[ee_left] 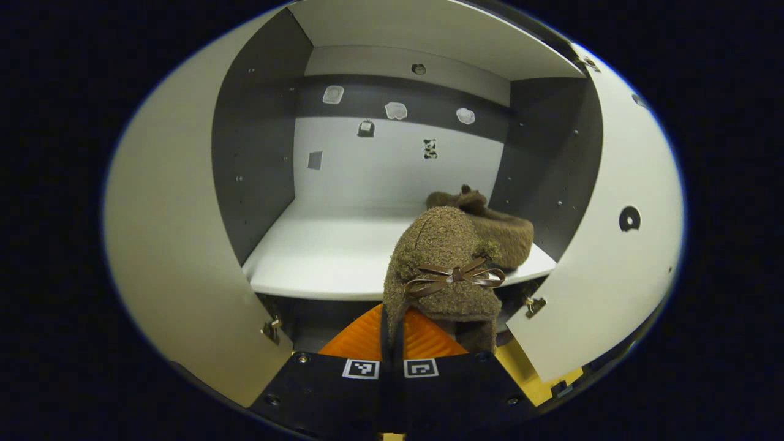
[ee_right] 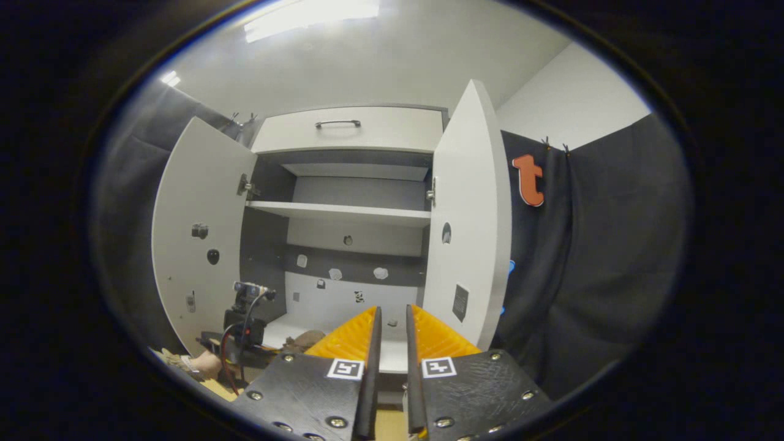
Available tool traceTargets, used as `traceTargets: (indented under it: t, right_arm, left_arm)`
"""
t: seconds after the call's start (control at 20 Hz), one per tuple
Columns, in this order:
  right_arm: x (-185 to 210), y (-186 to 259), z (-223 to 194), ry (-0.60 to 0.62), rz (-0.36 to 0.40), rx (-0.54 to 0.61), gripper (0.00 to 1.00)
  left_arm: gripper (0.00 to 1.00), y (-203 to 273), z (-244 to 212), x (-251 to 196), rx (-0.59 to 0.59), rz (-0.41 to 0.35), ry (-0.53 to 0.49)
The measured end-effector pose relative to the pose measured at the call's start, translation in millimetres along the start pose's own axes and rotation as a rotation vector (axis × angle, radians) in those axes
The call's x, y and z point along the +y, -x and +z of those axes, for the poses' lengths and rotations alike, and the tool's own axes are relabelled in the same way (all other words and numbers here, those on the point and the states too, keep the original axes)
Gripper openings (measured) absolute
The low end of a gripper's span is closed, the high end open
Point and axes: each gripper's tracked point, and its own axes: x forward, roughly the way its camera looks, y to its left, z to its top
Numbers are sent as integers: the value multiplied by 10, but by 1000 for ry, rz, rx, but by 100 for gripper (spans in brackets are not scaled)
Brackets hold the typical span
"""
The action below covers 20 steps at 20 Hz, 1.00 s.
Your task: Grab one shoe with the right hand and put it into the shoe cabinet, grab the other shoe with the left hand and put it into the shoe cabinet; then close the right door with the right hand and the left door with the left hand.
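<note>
In the left gripper view, the left door (ee_left: 177, 245) stands swung wide open. The left gripper (ee_left: 392, 346) reaches level toward the shoe cabinet (ee_left: 257, 177), its fingers clamped on a fuzzy brown shoe (ee_left: 444, 269) with a bow, held at the front edge of the lower shelf (ee_left: 324, 251). The other shoe (ee_left: 496, 229) lies on that shelf just behind it, near the right wall. The right door (ee_left: 606, 257) is open too. In the right gripper view, the right gripper (ee_right: 392, 343) hangs back from the cabinet, pointing slightly upward, its fingers nearly together with nothing between them.
</note>
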Motion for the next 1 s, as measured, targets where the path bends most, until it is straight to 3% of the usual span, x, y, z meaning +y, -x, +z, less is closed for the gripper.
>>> traceTargets:
  t: [0.45,1.0]
  right_arm:
    - [-132,228,-24,-9,-20,19,20]
    - [-235,384,-49,-18,-43,14,20]
  left_arm:
    - [0,-748,784,158,-29,54,-4]
    - [0,-1281,698,343,57,156,-66]
